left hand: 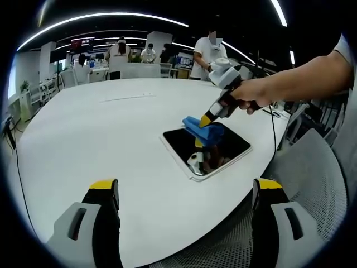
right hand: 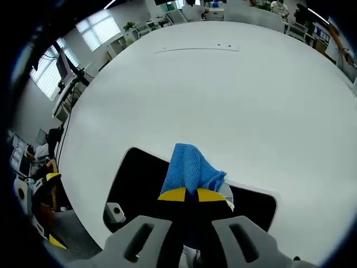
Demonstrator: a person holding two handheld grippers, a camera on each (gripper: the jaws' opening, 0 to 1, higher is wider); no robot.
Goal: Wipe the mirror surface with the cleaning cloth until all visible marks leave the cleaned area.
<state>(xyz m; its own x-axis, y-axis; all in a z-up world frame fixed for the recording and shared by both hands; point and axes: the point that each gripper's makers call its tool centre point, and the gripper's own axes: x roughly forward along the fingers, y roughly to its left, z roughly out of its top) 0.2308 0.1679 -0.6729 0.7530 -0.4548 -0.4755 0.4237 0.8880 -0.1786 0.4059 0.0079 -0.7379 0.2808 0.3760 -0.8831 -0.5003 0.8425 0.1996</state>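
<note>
Off to the left the left gripper [left hand: 187, 195] hangs wide open and empty above the white surface [left hand: 100, 128]. At centre the mirror [left hand: 234, 148] lies flat near the surface's edge. The right gripper [right hand: 187, 195], clamped on the blue cleaning cloth [right hand: 189, 167], presses it onto the glass: wiping looks underway, and next it should sweep across the remaining glass.

In the right gripper view, the right claw [right hand: 186, 195] and the blue cloth [right hand: 189, 170] cover the middle of the mirror [right hand: 136, 181], and the mirror's near edge is cut off at the bottom. In the left gripper view, the cloth [left hand: 202, 130] hides part of the mirror [left hand: 223, 146], whether marks remain on the glass cannot be told, and the people [left hand: 207, 51] beyond the desk [left hand: 100, 139] are too small to make out.
</note>
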